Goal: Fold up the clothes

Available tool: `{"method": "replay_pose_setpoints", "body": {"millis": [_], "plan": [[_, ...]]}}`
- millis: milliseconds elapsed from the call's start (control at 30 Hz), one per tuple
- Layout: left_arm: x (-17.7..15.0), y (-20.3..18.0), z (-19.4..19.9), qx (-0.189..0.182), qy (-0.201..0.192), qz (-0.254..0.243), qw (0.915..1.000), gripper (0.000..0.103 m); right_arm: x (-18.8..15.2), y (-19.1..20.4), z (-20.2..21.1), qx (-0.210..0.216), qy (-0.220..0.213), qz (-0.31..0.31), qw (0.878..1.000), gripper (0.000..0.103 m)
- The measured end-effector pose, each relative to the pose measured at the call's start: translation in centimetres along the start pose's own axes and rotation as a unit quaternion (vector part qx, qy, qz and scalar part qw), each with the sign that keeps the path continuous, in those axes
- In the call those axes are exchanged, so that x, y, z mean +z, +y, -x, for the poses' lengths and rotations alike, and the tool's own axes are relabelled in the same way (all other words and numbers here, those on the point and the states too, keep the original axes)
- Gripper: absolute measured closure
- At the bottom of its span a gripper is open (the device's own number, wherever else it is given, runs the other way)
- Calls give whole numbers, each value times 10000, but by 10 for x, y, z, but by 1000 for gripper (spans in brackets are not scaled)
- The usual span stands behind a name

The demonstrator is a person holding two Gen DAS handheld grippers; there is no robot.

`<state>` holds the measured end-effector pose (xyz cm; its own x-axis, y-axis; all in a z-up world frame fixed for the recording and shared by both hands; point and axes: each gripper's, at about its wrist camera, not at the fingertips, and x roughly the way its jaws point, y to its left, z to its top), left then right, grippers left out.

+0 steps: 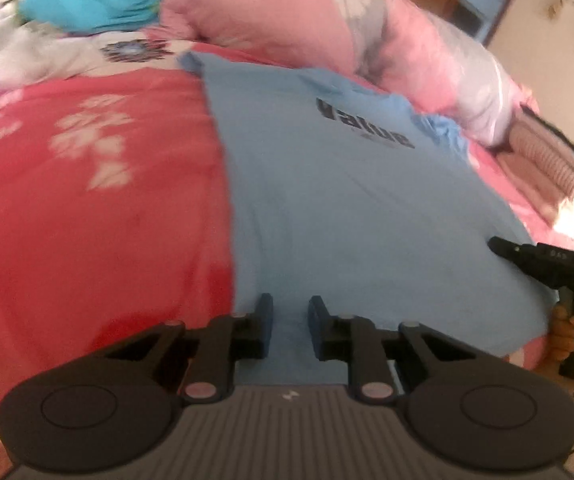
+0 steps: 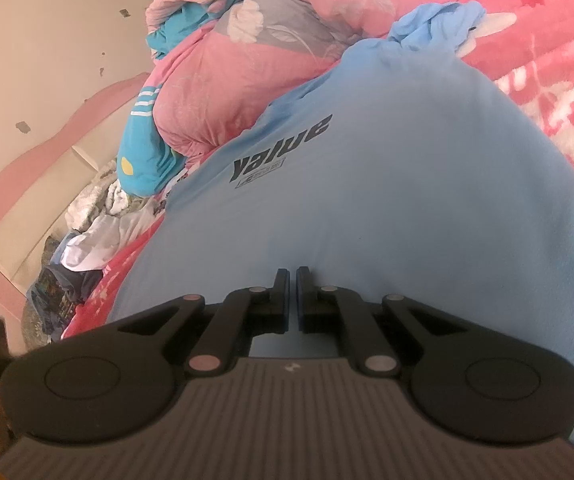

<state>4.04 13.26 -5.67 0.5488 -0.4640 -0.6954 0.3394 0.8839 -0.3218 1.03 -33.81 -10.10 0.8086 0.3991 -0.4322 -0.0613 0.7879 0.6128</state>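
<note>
Blue T-shirt [image 1: 327, 208]: spread flat on bed, printed side up, one sleeve bunched at far edge. Near hem lies at bed edge.
Left hand-held gripper [image 1: 290, 312]: over near hem, jaws slightly parted, nothing clamped.
Right hand-held gripper [image 2: 292, 280]: jaws closed at shirt's side edge; grip on cloth cannot be told.
Red flowered bedspread [image 1: 87, 208]: open room beside shirt.
Pink quilt [image 1: 287, 20]: heaped beyond shirt.

T-shirt [image 1: 347, 200] lies flat on bedspread [image 1: 87, 220], quilt [image 1: 287, 20] behind.
</note>
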Motion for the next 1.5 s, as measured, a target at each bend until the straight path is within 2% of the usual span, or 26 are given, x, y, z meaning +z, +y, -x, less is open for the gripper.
{"method": "replay_pose_setpoints", "body": {"millis": [100,133,200,300,433,533,667,833,933,1067,1200,1333,1500], "plan": [[-18,16,21,158,-111,143,9997,83,-1,0,1,-8,-13,17,10000,102],[-22,19,25,292,-91,182,9994,78,-1,0,1,-8,-14,13,10000,102],[-29,29,37,447,-96,333,9984,78,-1,0,1,-9,-17,7,10000,102],[-27,37,54,646,-241,546,9961,70,-1,1,1,-11,-21,11,10000,102],[-8,34,71,624,-604,563,9946,66,-2,1,1,-9,-23,11,10000,102],[9,16,68,416,-801,349,9953,58,-2,1,2,-5,-23,11,10000,102],[29,-20,41,3,-862,-5,9963,51,0,-1,3,60,4,-101,9999,99],[42,-64,-2,-292,-830,-397,9953,49,3,-8,19,5,-82,-473,9988,98],[51,-79,-31,-543,-712,-432,9950,49,6,-24,39,-177,-216,-883,9957,98],[56,-92,-66,-733,-587,-530,9942,47,12,-56,73,-380,-648,-1718,9823,97],[50,-89,-97,-965,-432,-524,9930,45,23,-76,99,-922,-993,-2144,9673,93],[45,-79,-102,-1288,-635,-564,9880,38,47,-71,110,-1300,-1050,-1780,9697,83],[45,-65,-105,-1569,-663,-308,9849,38,96,-70,83,-1233,-807,-1363,9797,75]]}}
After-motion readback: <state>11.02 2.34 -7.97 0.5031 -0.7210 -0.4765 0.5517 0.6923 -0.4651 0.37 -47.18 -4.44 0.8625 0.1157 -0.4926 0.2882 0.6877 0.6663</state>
